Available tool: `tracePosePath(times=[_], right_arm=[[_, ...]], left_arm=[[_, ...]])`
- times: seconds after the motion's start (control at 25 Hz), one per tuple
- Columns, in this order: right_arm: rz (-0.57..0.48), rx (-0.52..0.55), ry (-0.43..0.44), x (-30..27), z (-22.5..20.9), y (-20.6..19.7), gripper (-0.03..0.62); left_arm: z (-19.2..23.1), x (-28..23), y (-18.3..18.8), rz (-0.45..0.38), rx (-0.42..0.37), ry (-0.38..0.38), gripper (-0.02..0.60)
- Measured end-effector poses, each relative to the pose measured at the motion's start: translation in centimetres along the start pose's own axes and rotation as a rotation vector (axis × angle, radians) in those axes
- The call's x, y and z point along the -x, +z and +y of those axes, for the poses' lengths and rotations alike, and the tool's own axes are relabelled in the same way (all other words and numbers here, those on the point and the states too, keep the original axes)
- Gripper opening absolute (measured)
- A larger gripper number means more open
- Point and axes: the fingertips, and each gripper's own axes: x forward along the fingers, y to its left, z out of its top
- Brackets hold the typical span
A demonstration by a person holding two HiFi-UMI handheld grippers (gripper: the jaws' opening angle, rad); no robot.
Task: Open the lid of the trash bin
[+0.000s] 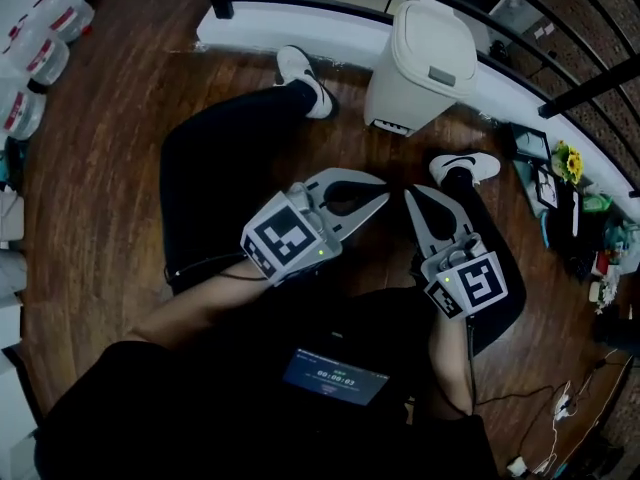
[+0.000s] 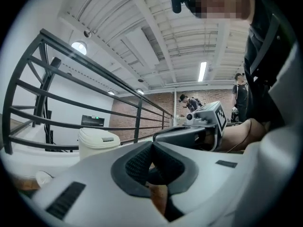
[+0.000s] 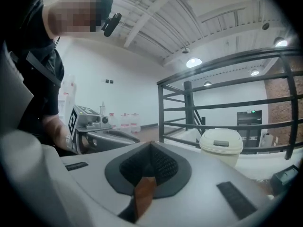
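Observation:
The white trash bin [image 1: 420, 68] stands on the wooden floor against the white ledge, its lid [image 1: 437, 36] down. It also shows as a small shape in the left gripper view, trash bin [image 2: 97, 143], and in the right gripper view, trash bin [image 3: 221, 146]. My left gripper [image 1: 383, 185] and right gripper [image 1: 410, 194] are held over the person's lap, well short of the bin and pointing toward it. Both are shut with nothing between the jaws: left gripper [image 2: 152, 144], right gripper [image 3: 151, 144]. Each gripper appears in the other's view, the right gripper [image 2: 199, 126] and the left gripper [image 3: 94, 129].
The person sits on the floor with legs stretched toward the bin, white shoes [image 1: 305, 80] beside it. A black railing [image 1: 560, 28] runs above the ledge. Bottles [image 1: 40, 53] stand at the left; picture frames and flowers [image 1: 568, 163] lie at the right. A small screen [image 1: 333, 376] rests on the lap.

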Motion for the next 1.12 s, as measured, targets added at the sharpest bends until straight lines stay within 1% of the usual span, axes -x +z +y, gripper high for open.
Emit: tracePosePath(times=[0.16, 0.36, 0.64, 0.76, 0.84, 0.96, 1.04, 1.12], right_arm=[[0.040, 0.004, 0.028, -2.4, -3.5, -0.4, 0.023], [0.075, 0.014, 0.045, -4.4, -7.3, -0.5, 0.023], [0.038, -0.067, 0.030, -7.0, -12.5, -0.9, 0.023], [0.019, -0.099, 0.017, -7.8, -14.5, -0.9, 0.023], [0.016, -0.109, 0.009, -8.1, -16.1, -0.9, 0.023], [0.038, -0.074, 0.017, -8.4, -18.9, -0.9, 0.023], [0.052, -0.061, 0.020, -8.5, -21.0, -1.0, 0.023], [0.055, -0.074, 0.023, -8.7, -23.0, -1.3, 0.023]], left_arm=[[2.8, -2.3, -0.7, 0.022, 0.018, 0.031, 0.035], [6.0, -5.1, -0.3, 0.013, 0.025, 0.055, 0.035], [10.0, -8.0, -1.0, 0.028, 0.038, 0.065, 0.035], [11.7, -9.2, -1.7, 0.047, 0.051, 0.085, 0.035], [12.8, -10.3, -2.2, 0.044, 0.041, 0.097, 0.035], [14.6, -13.2, -3.6, 0.065, 0.031, 0.103, 0.035], [15.5, -15.3, -5.0, 0.100, 0.054, 0.095, 0.035], [16.4, -16.9, -6.1, 0.127, 0.092, 0.104, 0.035]])
